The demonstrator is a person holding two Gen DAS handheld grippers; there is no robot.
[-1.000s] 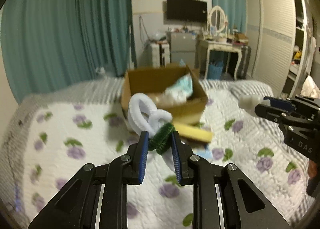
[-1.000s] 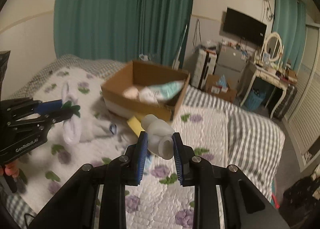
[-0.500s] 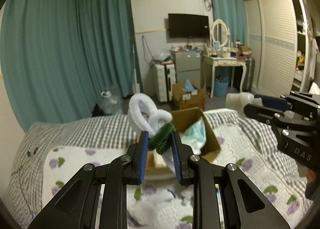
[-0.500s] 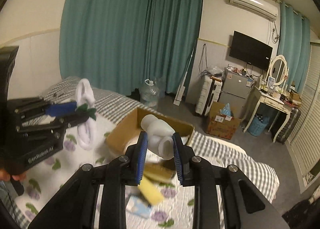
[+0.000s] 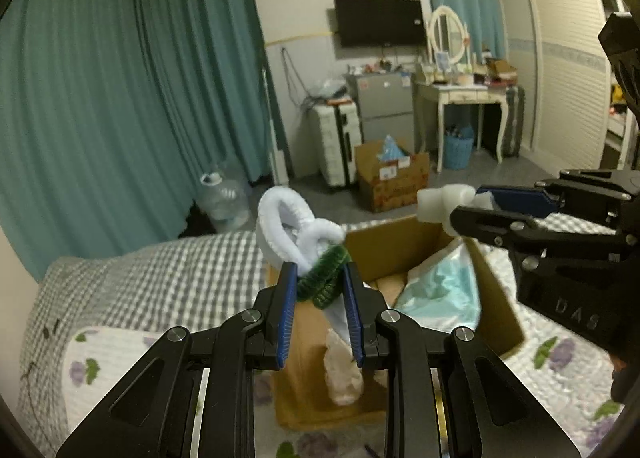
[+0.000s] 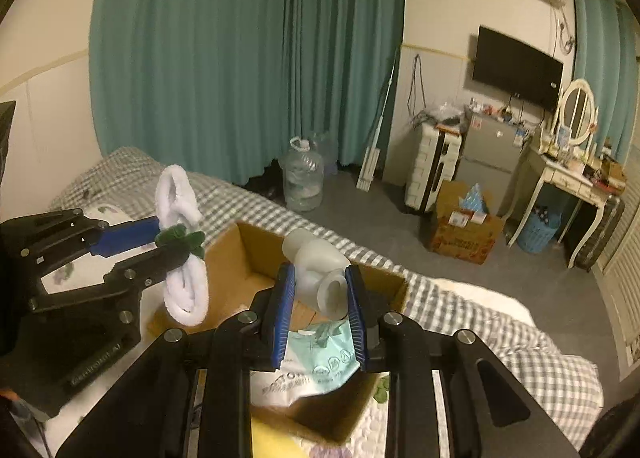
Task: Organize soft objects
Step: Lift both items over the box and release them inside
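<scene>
My left gripper (image 5: 320, 290) is shut on a fuzzy white-and-green pipe-cleaner flower (image 5: 296, 234), held above the left part of an open cardboard box (image 5: 496, 318) on the bed. The flower also shows in the right wrist view (image 6: 180, 238). My right gripper (image 6: 318, 290) is shut on a soft white foam piece (image 6: 316, 266), held over the same box (image 6: 240, 254). The foam piece also shows in the left wrist view (image 5: 440, 204). Inside the box lie a teal-and-white packet (image 6: 316, 358) and a pale soft lump (image 5: 344, 374).
The box sits on a bed with a floral quilt (image 5: 116, 358) and a checked blanket (image 5: 168, 278). A yellow sponge (image 6: 272, 442) lies in front of the box. Beyond the bed are teal curtains, a water jug (image 6: 302, 182), a floor box (image 6: 464, 230) and a dressing table (image 6: 568, 178).
Both grippers have moved forward and down toward the box with their objects still held. The box now lies right beneath both sets of fingers.
</scene>
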